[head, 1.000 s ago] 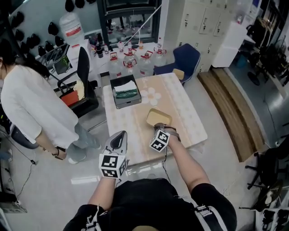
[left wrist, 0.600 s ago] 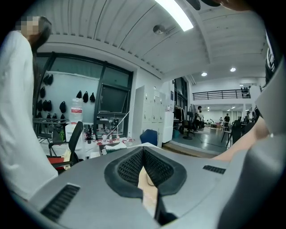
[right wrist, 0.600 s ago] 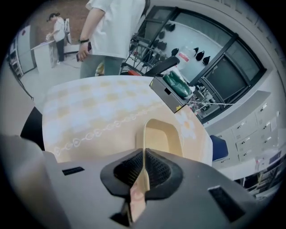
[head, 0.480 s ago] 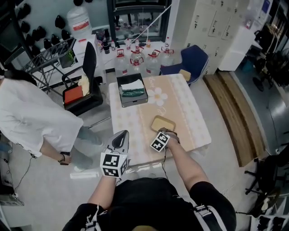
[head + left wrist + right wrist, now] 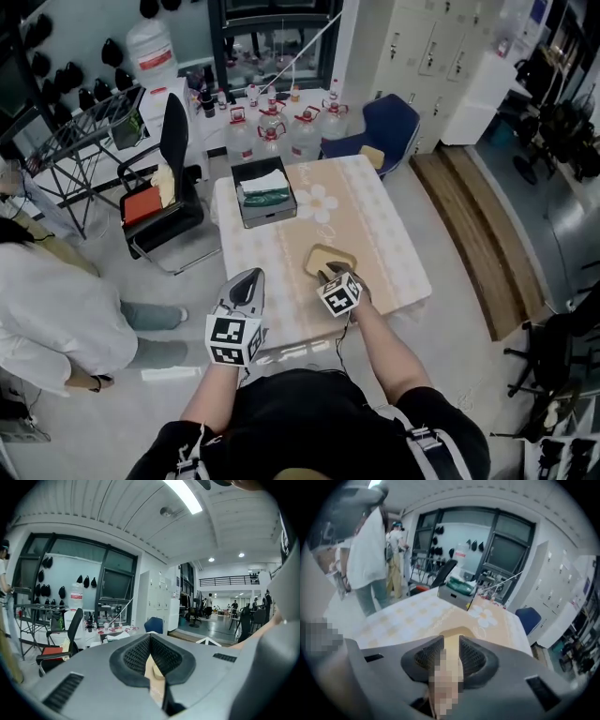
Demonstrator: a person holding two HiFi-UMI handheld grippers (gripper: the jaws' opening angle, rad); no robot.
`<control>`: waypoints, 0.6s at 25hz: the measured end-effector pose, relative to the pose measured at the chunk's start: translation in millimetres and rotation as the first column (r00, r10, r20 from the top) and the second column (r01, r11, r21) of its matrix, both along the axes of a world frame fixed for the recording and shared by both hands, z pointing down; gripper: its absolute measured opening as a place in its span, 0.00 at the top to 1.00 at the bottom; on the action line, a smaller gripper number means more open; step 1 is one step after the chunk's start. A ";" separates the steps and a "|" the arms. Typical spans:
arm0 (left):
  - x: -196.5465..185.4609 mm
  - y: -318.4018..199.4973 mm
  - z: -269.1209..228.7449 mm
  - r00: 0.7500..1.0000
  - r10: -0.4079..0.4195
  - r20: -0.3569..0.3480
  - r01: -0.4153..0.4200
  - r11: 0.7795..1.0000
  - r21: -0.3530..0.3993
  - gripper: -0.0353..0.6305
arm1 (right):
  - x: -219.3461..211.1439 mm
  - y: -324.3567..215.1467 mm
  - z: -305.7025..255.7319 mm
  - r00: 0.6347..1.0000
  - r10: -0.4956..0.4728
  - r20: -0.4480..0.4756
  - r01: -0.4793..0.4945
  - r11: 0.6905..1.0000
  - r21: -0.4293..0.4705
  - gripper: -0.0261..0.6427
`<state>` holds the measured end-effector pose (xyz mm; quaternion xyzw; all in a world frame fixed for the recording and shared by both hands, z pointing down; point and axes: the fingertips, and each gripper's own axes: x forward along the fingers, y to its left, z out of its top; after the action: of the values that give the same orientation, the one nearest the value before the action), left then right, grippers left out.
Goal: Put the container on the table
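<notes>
Desk point(image 5: 366, 225) stands mid-floor. Container point(image 5: 330, 260) lies on the desk, close to its near edge and right of centre. Box point(image 5: 267, 216) sits on the far left part of the desk, well apart from the container, with goods lying in it. Row of water jugs point(image 5: 270, 139) stands on the floor just behind the desk's far edge. Office chair point(image 5: 172, 127) stands left of the desk, beside the box. Armchair point(image 5: 389, 122) stands off the far right corner. Person point(image 5: 56, 309) stands on the floor well left of the desk.
</notes>
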<state>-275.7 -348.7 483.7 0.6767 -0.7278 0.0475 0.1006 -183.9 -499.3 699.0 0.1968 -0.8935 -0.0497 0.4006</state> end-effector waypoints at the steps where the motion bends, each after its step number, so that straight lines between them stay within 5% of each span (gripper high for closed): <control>1: 0.1 -2.8 -1.2 1.000 0.004 0.002 -0.004 1.000 0.004 0.93 | -1.1 -3.3 -19.3 0.996 0.037 0.079 -0.038 0.999 0.008 0.80; 3: 1.8 -9.4 -4.4 1.000 0.014 0.005 -0.014 1.000 0.013 0.93 | 1.0 -9.0 -63.5 0.961 0.110 0.254 -0.117 0.993 0.013 0.86; 7: 7.7 -24.1 -14.9 0.999 0.041 0.014 -0.042 0.999 0.032 0.93 | 18.9 -8.1 -152.1 0.819 0.182 0.544 -0.218 0.976 0.003 0.94; 15: 27.8 -47.4 -23.1 0.994 0.102 0.025 -0.104 0.993 0.057 0.93 | 68.8 18.1 -251.0 0.636 0.161 0.755 -0.337 0.938 0.083 0.94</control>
<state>-247.9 -396.1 460.6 0.7154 -0.6941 0.0390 0.0703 -115.0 -481.2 448.0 0.3640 -0.9312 -0.0068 -0.0155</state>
